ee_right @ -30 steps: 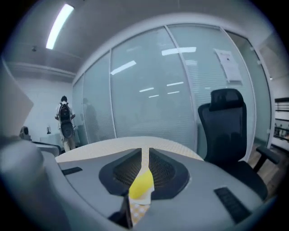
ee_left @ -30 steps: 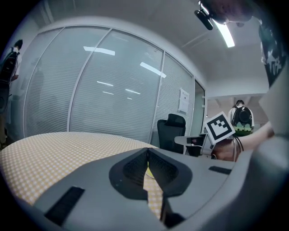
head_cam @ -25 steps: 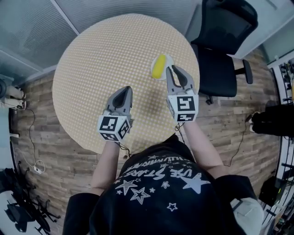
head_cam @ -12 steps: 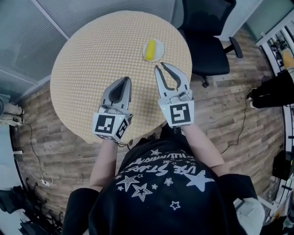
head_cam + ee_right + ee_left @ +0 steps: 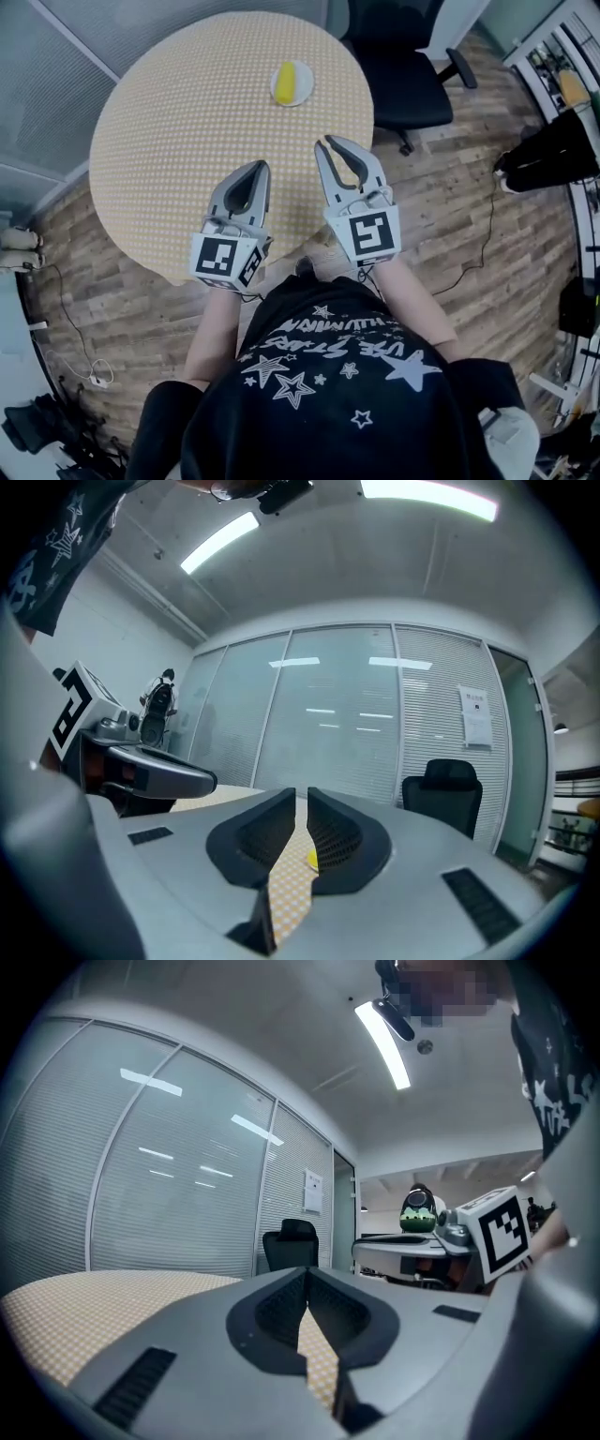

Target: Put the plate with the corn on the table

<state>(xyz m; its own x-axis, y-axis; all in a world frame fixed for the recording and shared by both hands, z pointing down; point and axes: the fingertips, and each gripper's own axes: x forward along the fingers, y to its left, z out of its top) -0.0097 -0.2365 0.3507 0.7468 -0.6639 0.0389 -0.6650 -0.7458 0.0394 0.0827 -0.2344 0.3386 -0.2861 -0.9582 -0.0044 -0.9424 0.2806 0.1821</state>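
round table [image 5: 187, 122], plate [image 5: 306, 79] w/ corn [image 5: 282, 83], chair [image 5: 398, 66] beyond, l gripper [image 5: 258, 168] together, r gripper [image 5: 336, 145] apart

Left gripper [image 5: 253, 171]: jaws closed tip to tip, empty. Right gripper [image 5: 339, 150]: jaws a narrow slit apart (nothing between them). Both are held side by side on bare forearms [image 5: 214, 328], pointing away from the body, the right reaching slightly farther.

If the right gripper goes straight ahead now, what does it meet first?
Likely the plate with the corn, seen between the right gripper's parted jaws; only tabletop lies before it, height unclear.
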